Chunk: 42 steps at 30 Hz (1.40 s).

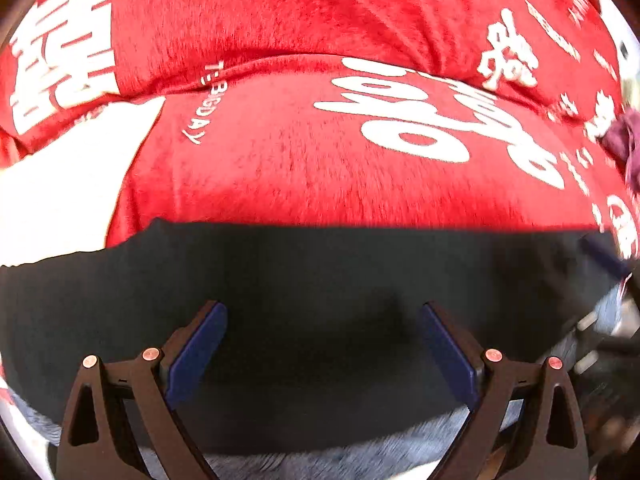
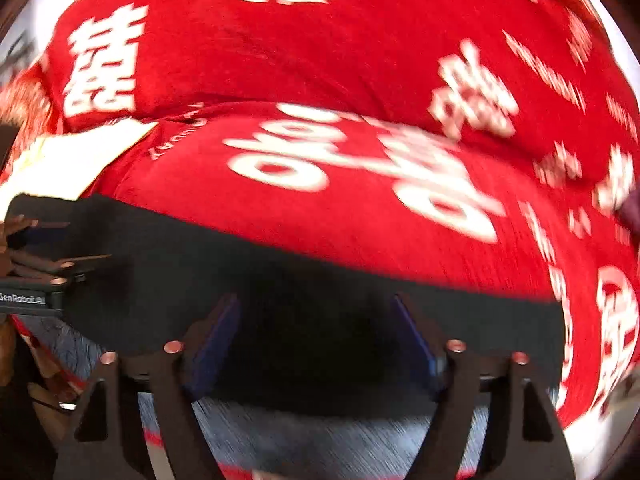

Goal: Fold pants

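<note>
The black pants lie flat as a dark band across a red blanket with white characters. My left gripper is open, its blue pads spread wide just above the black cloth, holding nothing. In the right wrist view the same black pants stretch across the frame. My right gripper is open over them, empty. The left gripper shows at the left edge of the right wrist view, and the right gripper's blue tip shows at the right edge of the left wrist view.
The red blanket covers the bed beyond the pants, with a raised fold across it. A white patch lies at the left. Grey-blue fabric shows under the near edge of the pants. A purple item sits at the far right.
</note>
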Each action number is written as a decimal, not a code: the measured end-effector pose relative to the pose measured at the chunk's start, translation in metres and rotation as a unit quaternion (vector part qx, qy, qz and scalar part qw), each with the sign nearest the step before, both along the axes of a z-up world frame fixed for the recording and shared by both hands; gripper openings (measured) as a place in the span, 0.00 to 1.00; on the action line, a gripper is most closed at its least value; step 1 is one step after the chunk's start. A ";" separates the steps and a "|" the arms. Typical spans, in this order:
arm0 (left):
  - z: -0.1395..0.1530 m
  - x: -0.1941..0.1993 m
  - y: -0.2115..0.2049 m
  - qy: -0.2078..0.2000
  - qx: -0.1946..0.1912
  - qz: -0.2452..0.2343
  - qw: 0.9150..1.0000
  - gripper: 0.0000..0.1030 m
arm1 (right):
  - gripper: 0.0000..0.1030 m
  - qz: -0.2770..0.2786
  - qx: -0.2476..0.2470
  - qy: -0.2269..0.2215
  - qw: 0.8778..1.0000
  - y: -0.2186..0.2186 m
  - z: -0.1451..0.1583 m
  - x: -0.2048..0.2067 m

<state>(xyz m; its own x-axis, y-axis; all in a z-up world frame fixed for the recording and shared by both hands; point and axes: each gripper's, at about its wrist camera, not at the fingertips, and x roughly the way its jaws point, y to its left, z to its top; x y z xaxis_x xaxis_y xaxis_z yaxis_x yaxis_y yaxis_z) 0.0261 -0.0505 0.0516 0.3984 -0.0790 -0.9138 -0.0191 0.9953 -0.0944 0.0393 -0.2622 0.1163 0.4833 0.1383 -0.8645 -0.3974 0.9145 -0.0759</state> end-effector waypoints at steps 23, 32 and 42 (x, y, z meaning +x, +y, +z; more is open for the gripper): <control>-0.017 0.024 0.110 0.045 0.006 0.141 0.989 1.00 | 0.78 -0.082 0.018 0.039 0.996 -0.146 0.000 0.006; -0.005 -0.060 0.254 0.042 0.093 0.271 0.957 1.00 | 0.78 -0.153 0.062 0.062 0.984 -0.189 -0.003 0.002; -0.016 -0.123 0.278 0.032 0.047 0.318 0.946 1.00 | 0.83 -0.108 -0.002 0.119 0.987 -0.140 -0.021 -0.029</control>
